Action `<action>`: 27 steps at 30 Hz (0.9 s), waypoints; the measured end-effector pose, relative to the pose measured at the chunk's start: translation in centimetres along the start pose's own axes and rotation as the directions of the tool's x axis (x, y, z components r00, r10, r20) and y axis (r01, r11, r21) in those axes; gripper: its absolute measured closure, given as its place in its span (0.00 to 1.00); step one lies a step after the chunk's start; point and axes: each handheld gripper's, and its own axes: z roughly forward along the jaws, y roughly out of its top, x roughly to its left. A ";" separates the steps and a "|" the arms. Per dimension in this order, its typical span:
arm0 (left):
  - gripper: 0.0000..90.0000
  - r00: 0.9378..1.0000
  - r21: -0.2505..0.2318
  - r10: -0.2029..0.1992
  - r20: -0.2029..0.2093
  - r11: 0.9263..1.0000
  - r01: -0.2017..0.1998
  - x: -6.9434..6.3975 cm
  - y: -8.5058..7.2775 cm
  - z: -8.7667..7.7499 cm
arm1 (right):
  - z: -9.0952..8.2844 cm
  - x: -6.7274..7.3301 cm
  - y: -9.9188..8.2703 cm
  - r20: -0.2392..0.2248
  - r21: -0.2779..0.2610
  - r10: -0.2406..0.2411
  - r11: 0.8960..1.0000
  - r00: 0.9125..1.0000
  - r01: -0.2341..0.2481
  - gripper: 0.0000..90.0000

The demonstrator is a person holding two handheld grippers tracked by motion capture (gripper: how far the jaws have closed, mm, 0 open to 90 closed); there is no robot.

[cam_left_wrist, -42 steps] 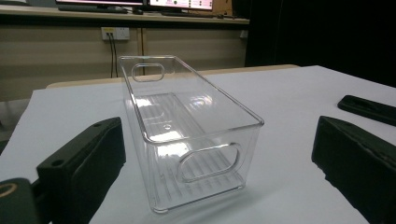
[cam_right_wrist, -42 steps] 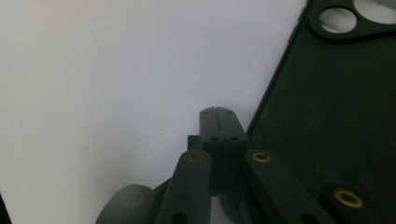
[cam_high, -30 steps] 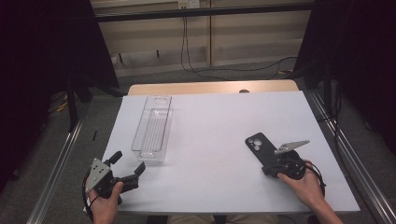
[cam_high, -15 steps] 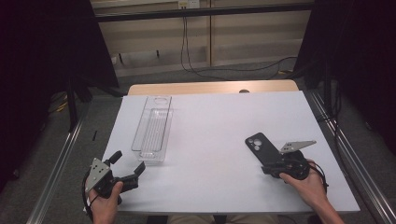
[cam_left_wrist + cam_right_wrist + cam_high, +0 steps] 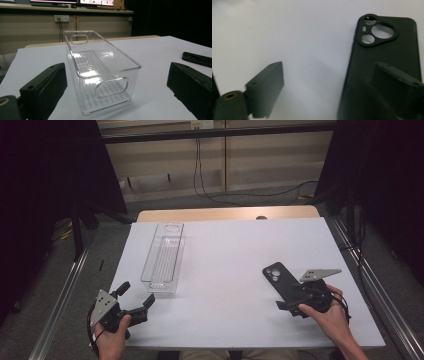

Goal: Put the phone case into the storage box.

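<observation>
A black phone case [image 5: 278, 279] lies flat on the white table [image 5: 230, 270], camera cut-outs at its far end [image 5: 387, 50]. My right gripper [image 5: 289, 298] sits at its near end. Its jaws have just been opening and now stand wide [image 5: 329, 67]. One jaw hangs over the case's near edge and the other over bare table, and neither pad presses on the case. A clear plastic bin [image 5: 162, 259] stands empty, left of centre. My left gripper [image 5: 136, 294] is open just in front of the bin's near end [image 5: 107, 75].
The black phone case [image 5: 197, 59] lies at the right edge of the left gripper view. A wooden strip [image 5: 227, 214] runs along the table's far edge. Metal rails [image 5: 370, 285] flank the table, and cables [image 5: 210, 185] hang behind it.
My right gripper's jaws have spread apart at the phone case's near end, and the hand has shifted slightly. The case, the bin and my left gripper stay where they were.
</observation>
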 end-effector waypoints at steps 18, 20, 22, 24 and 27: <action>0.03 1.000 0.007 0.000 0.005 1.000 0.000 0.0 0.0 0.2 | 0.7 -1.4 3.0 0.107 0.074 0.015 0.997 0.994 -0.023 0.07; 0.03 1.000 0.007 0.000 0.005 1.000 0.000 0.0 0.0 0.2 | 1.1 -1.7 3.4 0.136 0.089 0.018 0.996 0.990 -0.030 0.06; 0.03 1.000 0.007 0.000 0.006 1.000 0.000 0.0 0.0 0.2 | 1.4 -2.1 3.8 0.151 0.123 0.032 0.991 0.988 -0.051 0.05; 0.03 1.000 0.010 0.000 0.007 1.000 0.000 0.0 0.0 0.2 | 1.8 -2.6 4.0 0.156 0.135 0.039 0.989 0.987 -0.060 0.06; 0.03 1.000 0.007 0.001 0.006 1.000 -0.001 0.0 0.0 0.2 | 2.2 -3.6 4.2 0.164 0.163 0.035 0.985 0.986 -0.062 0.05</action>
